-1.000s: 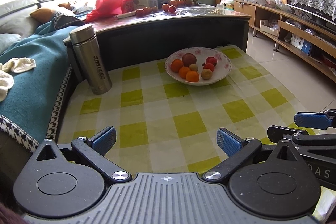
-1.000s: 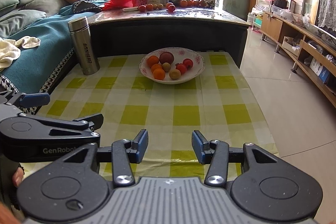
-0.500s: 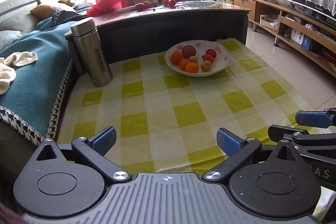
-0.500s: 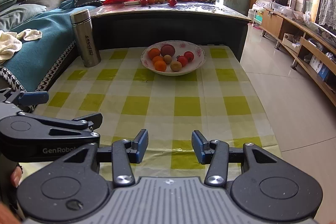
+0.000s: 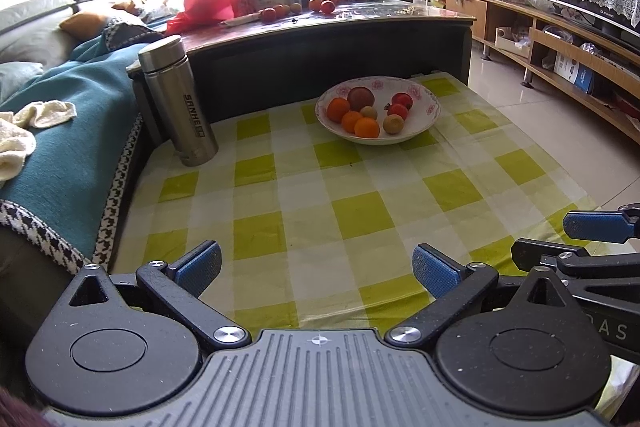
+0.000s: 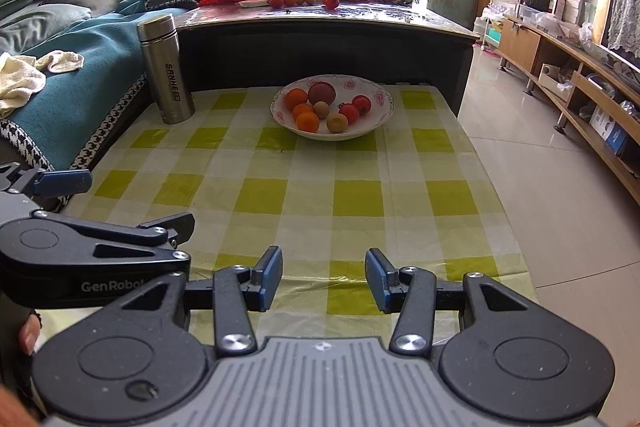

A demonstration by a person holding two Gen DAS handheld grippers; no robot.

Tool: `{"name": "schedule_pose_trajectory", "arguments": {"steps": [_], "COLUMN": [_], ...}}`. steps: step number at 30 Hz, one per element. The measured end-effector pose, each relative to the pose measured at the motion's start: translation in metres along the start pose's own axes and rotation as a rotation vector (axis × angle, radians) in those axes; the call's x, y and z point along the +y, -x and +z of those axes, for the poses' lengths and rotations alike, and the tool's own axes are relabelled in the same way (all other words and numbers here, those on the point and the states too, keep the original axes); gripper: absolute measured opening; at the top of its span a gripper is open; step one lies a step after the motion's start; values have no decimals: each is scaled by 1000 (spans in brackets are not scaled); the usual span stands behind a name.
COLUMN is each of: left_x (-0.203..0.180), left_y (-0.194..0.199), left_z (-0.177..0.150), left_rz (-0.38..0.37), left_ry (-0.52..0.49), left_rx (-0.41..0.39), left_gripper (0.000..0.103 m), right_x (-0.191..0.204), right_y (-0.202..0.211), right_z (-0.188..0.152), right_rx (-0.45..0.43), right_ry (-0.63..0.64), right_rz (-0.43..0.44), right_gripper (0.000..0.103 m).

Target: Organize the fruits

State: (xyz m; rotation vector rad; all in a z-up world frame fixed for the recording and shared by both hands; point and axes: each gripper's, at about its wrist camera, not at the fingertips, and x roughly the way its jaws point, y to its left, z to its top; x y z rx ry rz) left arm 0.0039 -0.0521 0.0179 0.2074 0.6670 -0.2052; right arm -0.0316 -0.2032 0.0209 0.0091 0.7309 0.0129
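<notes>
White floral ceramic bowl (image 6: 378, 99) of orange, red and brown fruits (image 6: 307, 121) sits at the checked bench's (image 6: 360, 195) far end; left gripper (image 5: 316, 265) and right gripper (image 6: 323, 277) both gape wide, empty, well short of it.

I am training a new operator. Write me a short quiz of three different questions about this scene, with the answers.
1. True or false: the right gripper holds a fruit.
2. What stands left of the bowl on the checked cloth?
A. flask
B. kettle
C. vase
3. How many orange-coloured fruits lie in the bowl?

Key:
1. False; it is open and holds nothing, like the left gripper.
2. A, the steel flask.
3. Three.
</notes>
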Motion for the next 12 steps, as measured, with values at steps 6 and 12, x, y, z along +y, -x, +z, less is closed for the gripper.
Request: {"name": "schedule_pose_trajectory", "arguments": {"steps": [6,12], "left_x": [-1,0], "left_y": [1,2], "left_z": [-1,-1], "left_rz": [8,14], "left_ry": [-3,9], "left_rx": [-5,-20], "left_gripper": [103,103], "right_x": [1,1], "right_y": [0,1], "right_z": [-3,-3], "right_rx": [3,-8], "right_ry": [3,0], "right_rz": [0,4], "right_gripper": [51,51]}}
